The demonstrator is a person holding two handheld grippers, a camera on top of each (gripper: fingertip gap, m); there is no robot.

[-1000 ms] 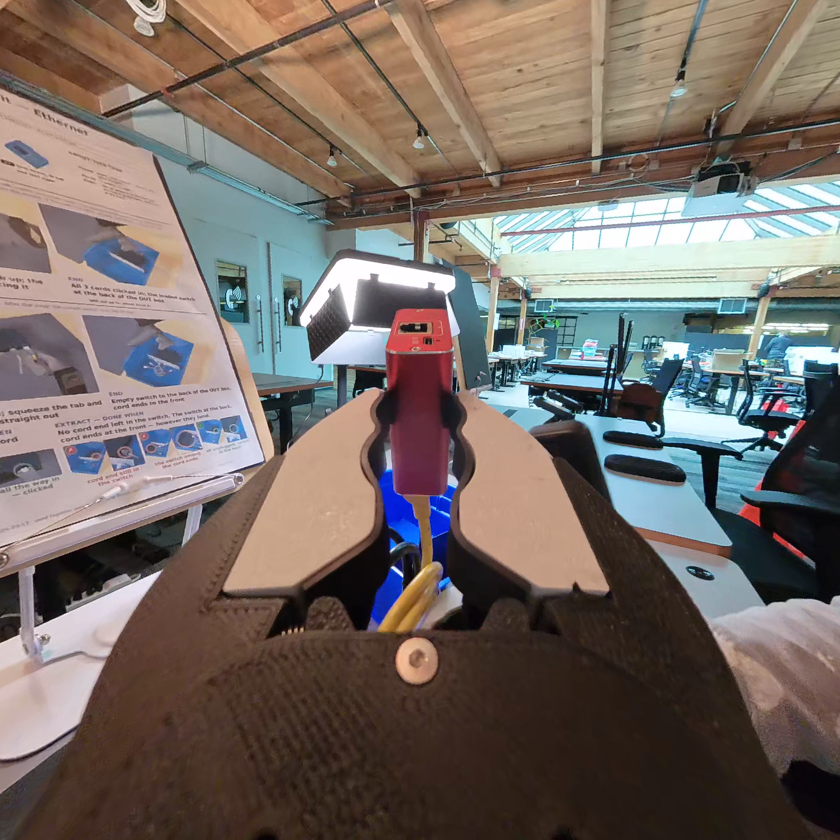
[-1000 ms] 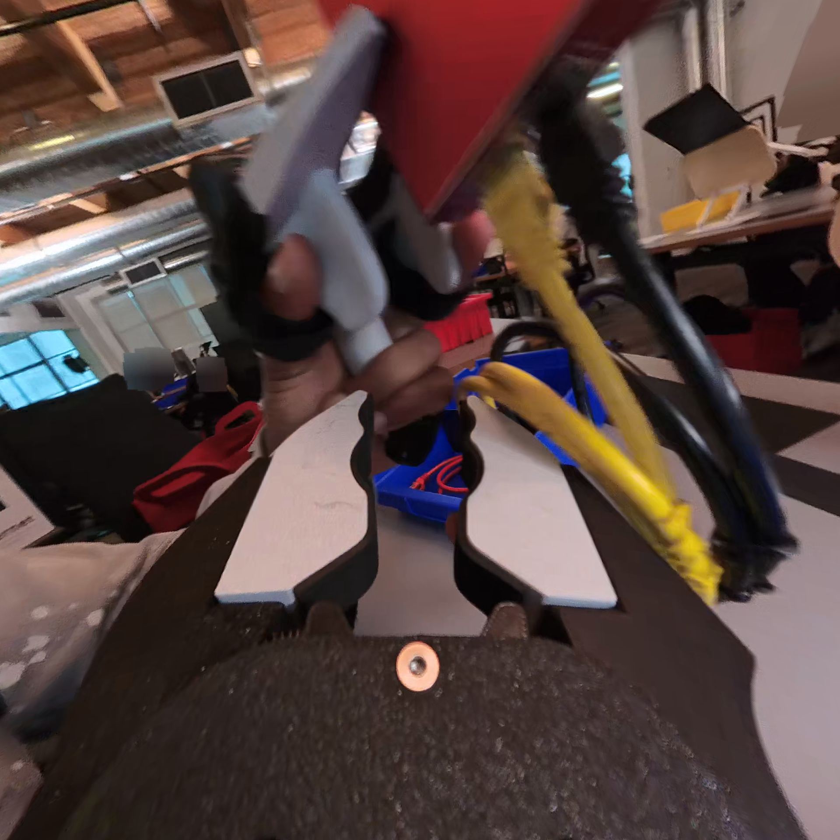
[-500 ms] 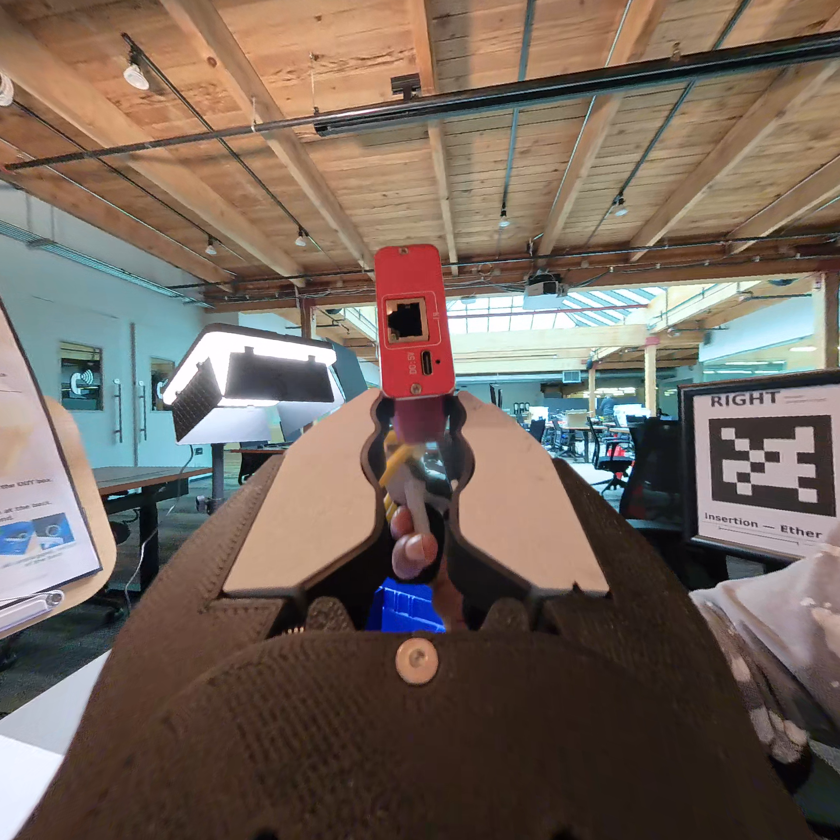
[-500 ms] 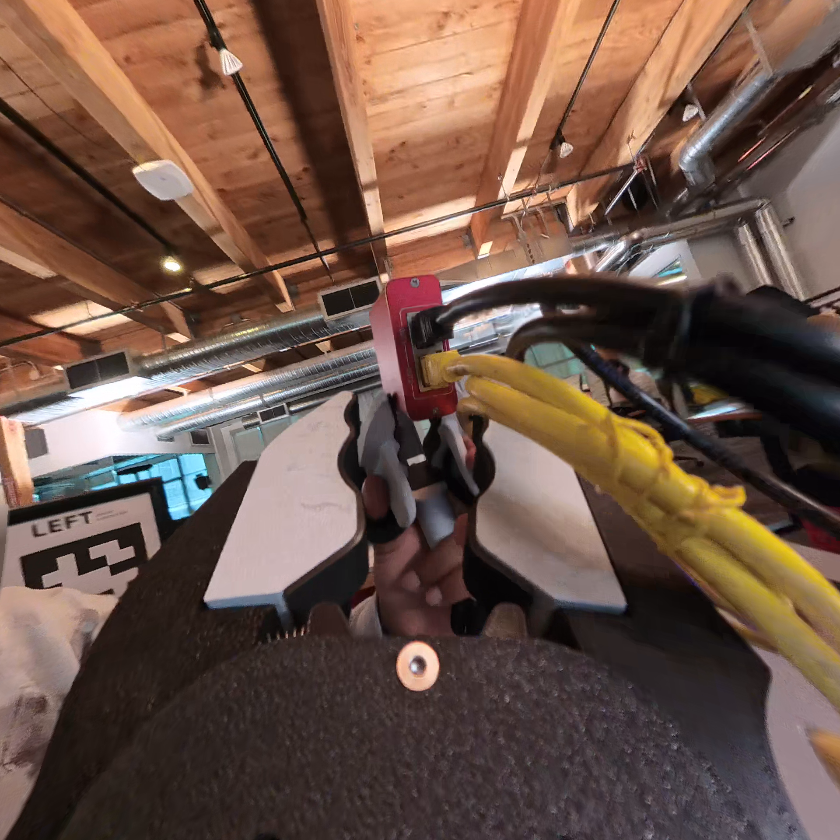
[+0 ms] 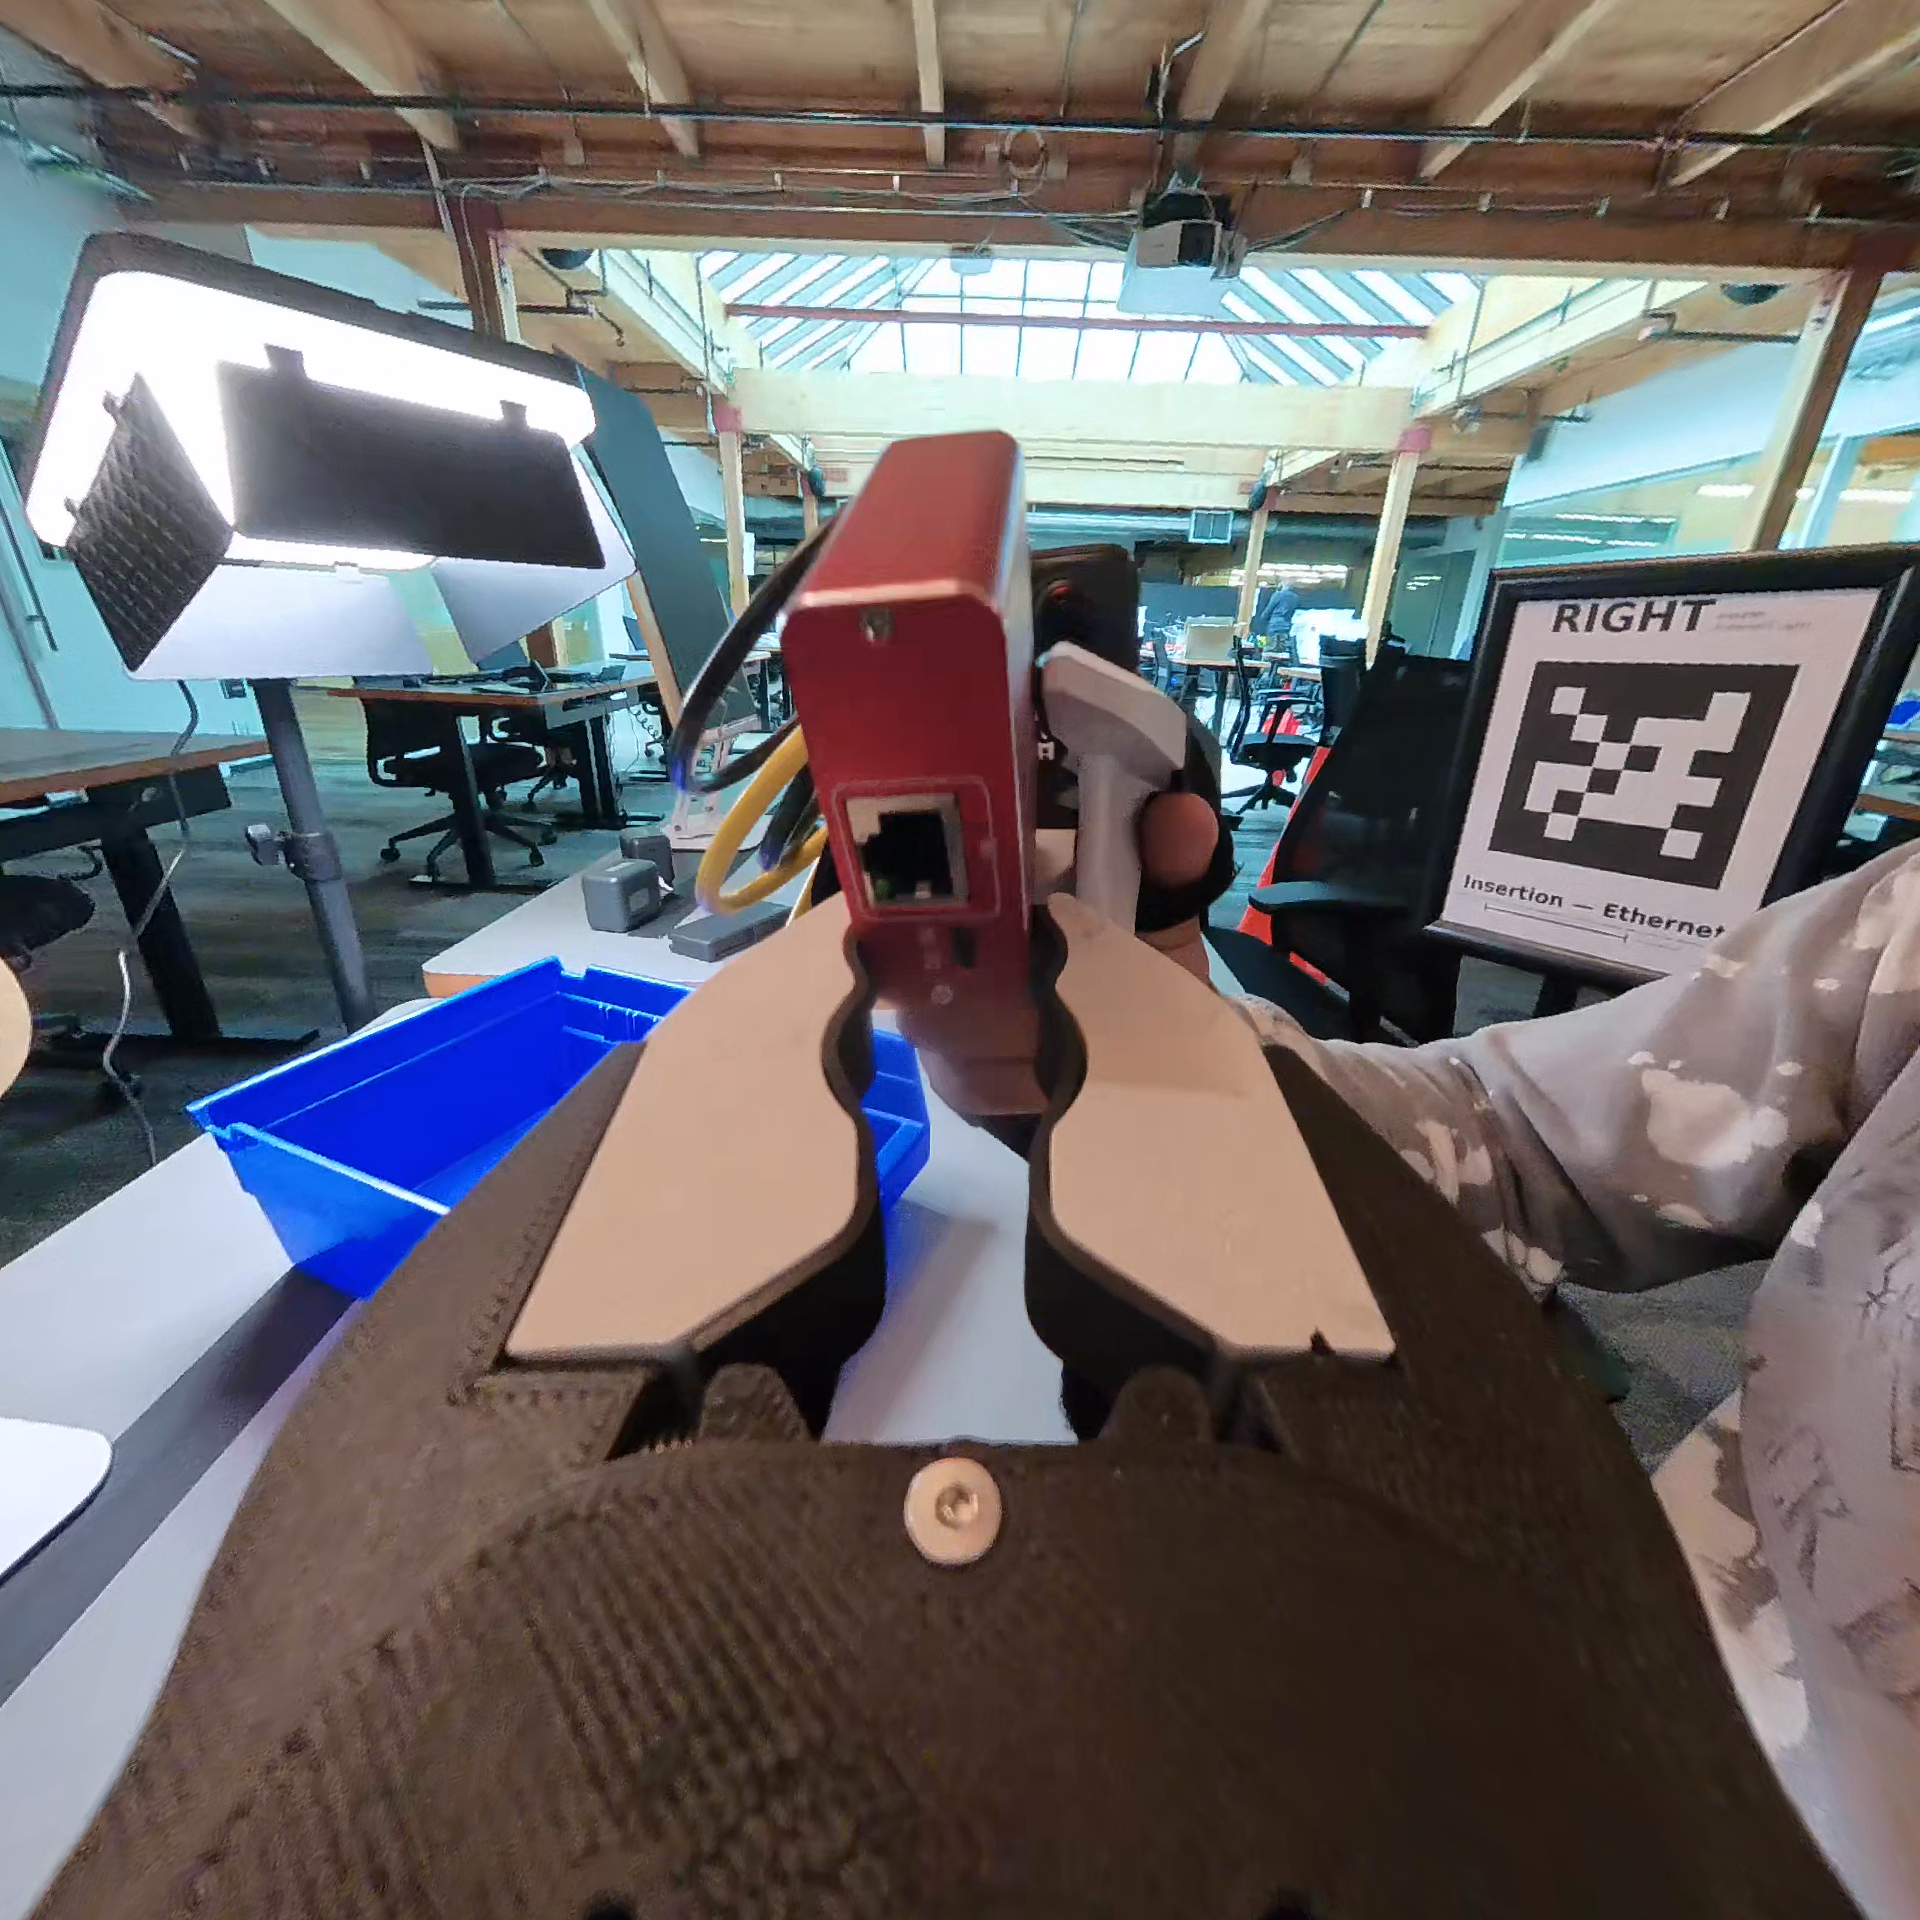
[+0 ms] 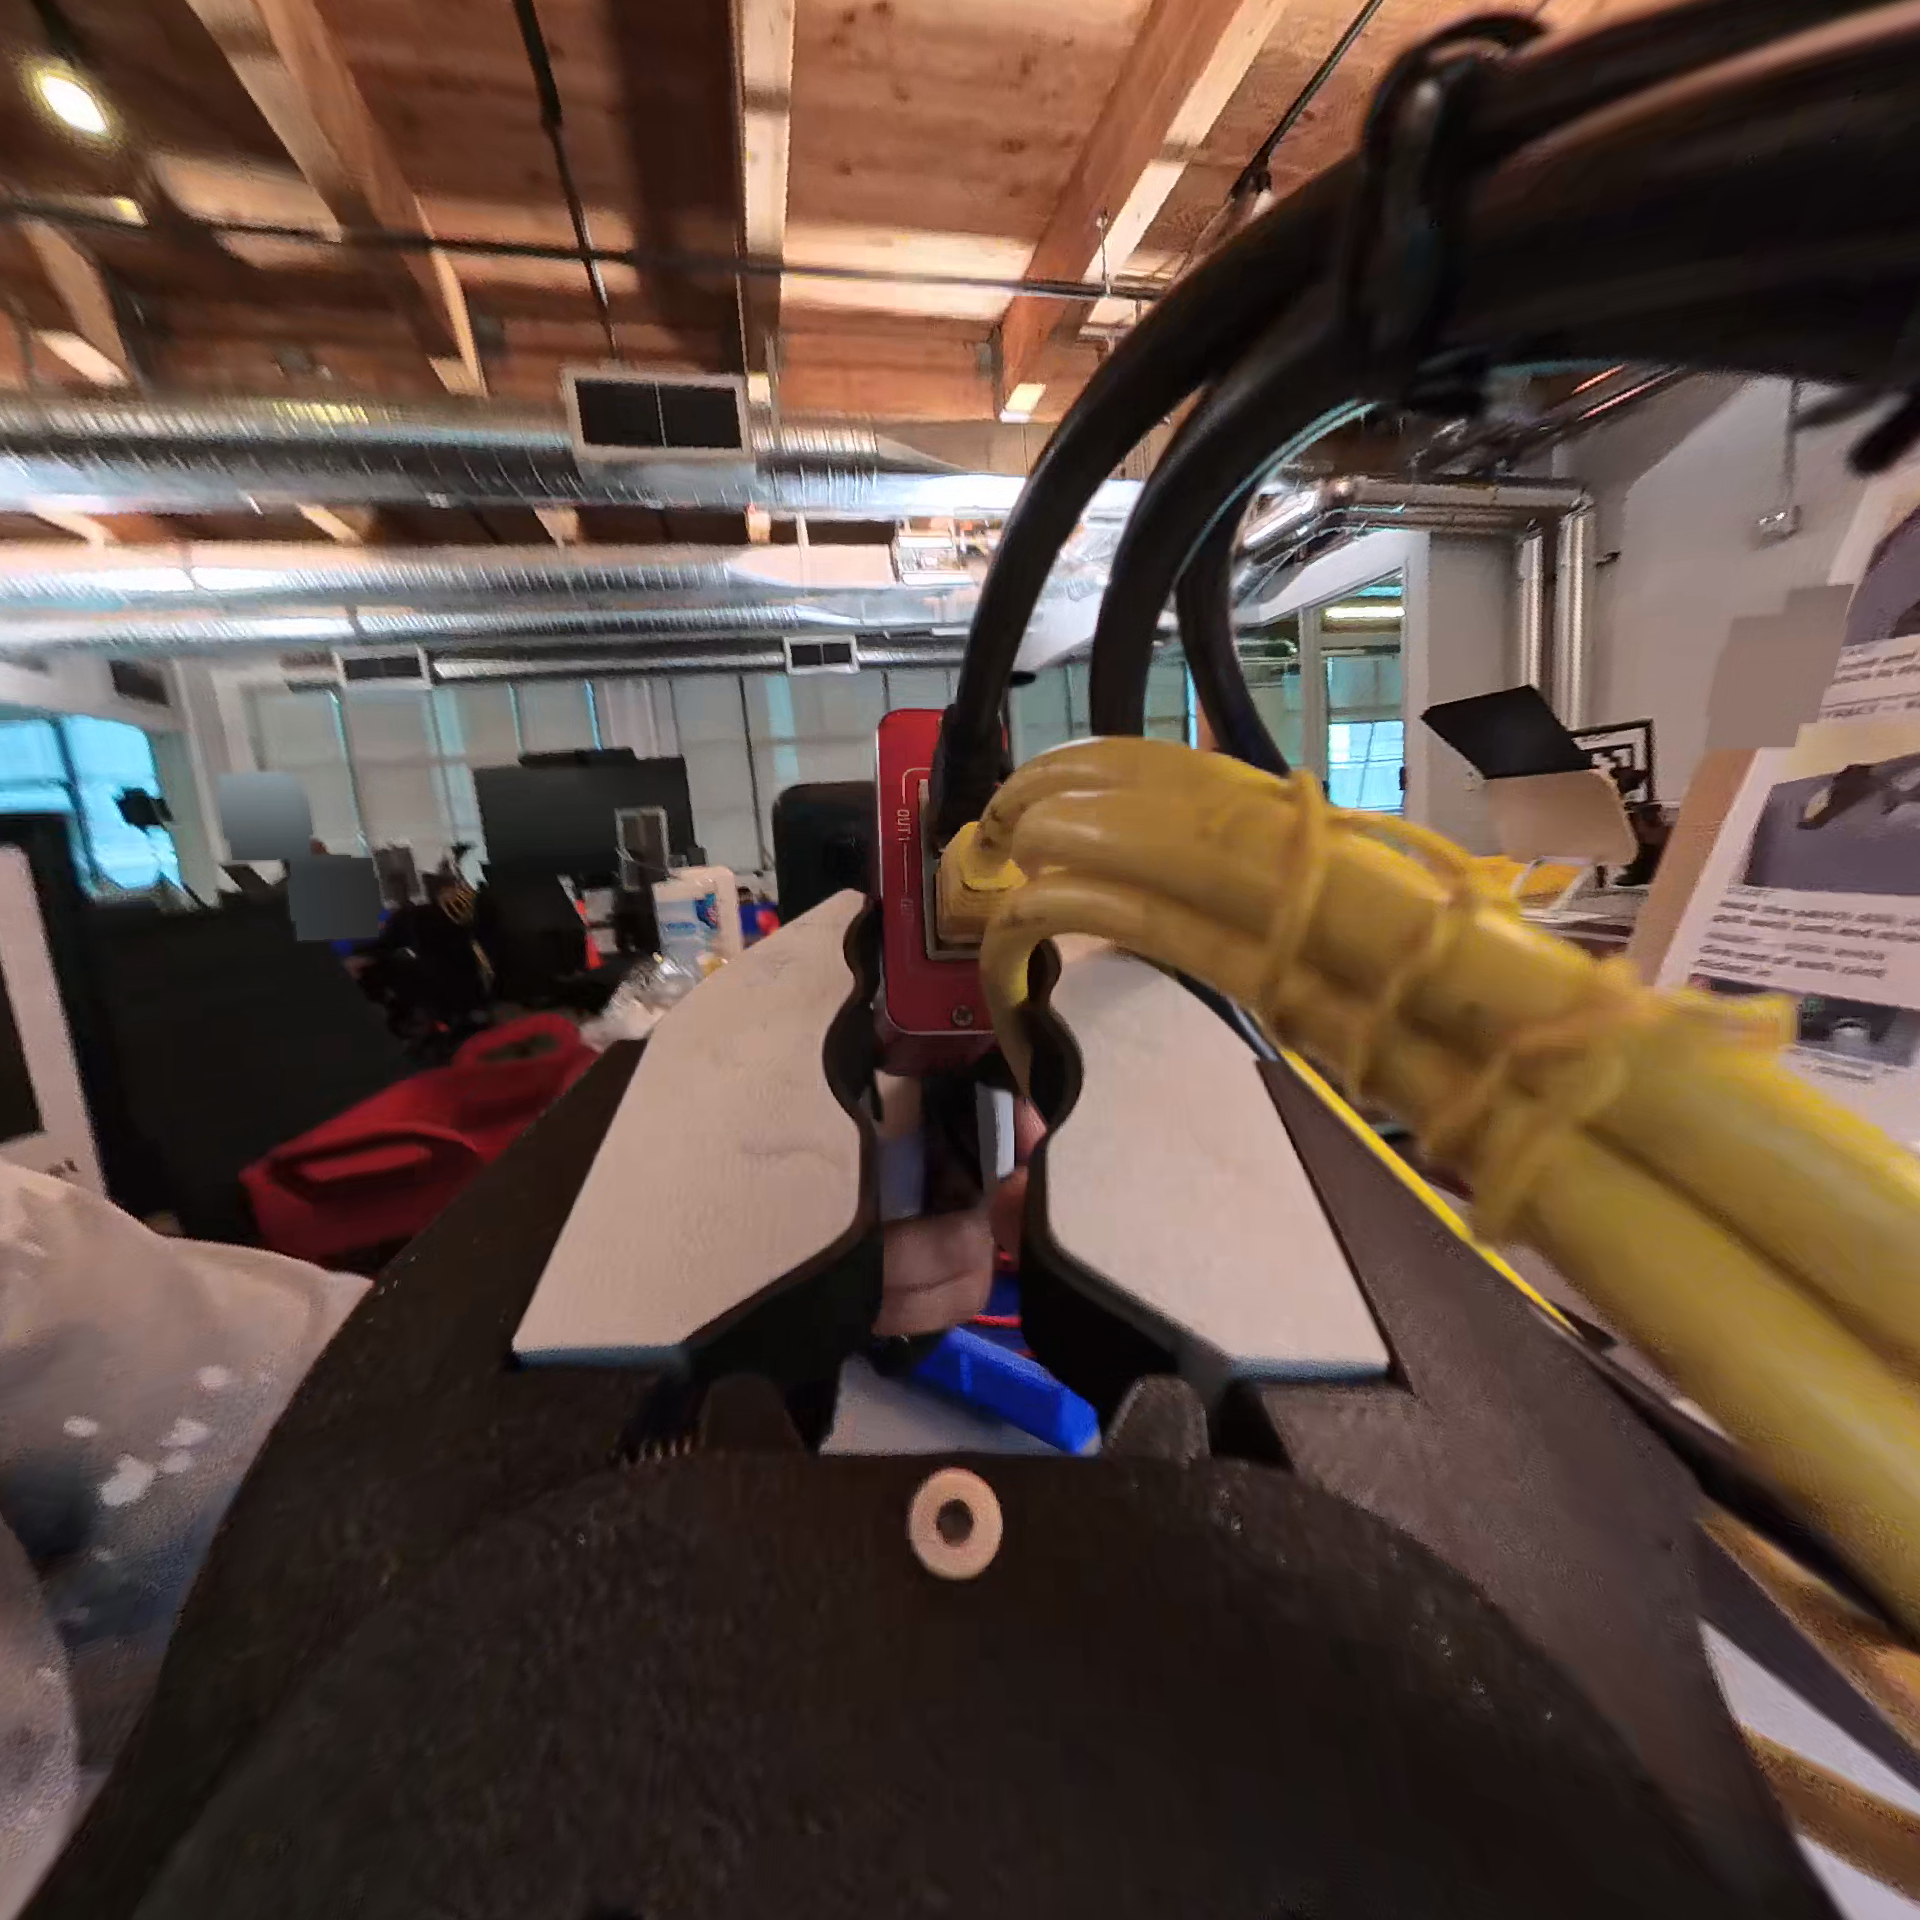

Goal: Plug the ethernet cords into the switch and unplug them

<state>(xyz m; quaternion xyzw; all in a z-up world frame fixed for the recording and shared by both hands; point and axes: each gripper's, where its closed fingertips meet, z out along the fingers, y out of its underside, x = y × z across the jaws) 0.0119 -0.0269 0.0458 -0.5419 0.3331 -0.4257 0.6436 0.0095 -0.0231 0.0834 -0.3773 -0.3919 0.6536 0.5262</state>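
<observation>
My left gripper [image 5: 951, 956] is shut on the red switch [image 5: 914, 727] and holds it upright in the air above the table. An empty port [image 5: 909, 857] on the switch faces the left wrist camera. A yellow cord [image 5: 743, 831] and a black cord [image 5: 717, 717] loop behind it. In the right wrist view the switch [image 6: 914, 894] stands just past my right gripper [image 6: 951, 966], whose jaws are apart. The yellow cord [image 6: 1351, 987] and the black cord [image 6: 1039, 644] are plugged into the switch face. A yellow strand hangs between the right fingertips.
A blue bin [image 5: 436, 1091] sits on the white table [image 5: 125, 1299] below the switch. A lit light panel [image 5: 312, 468] stands at the left. A framed marker sign [image 5: 1642, 769] stands at the right, an instruction board [image 6: 1818, 883] beside the cords. A person's sleeve [image 5: 1558, 1143] reaches in.
The left gripper tipped the switch up toward the ceiling, then back down to level. The right gripper swung round and now faces the cord end of the switch.
</observation>
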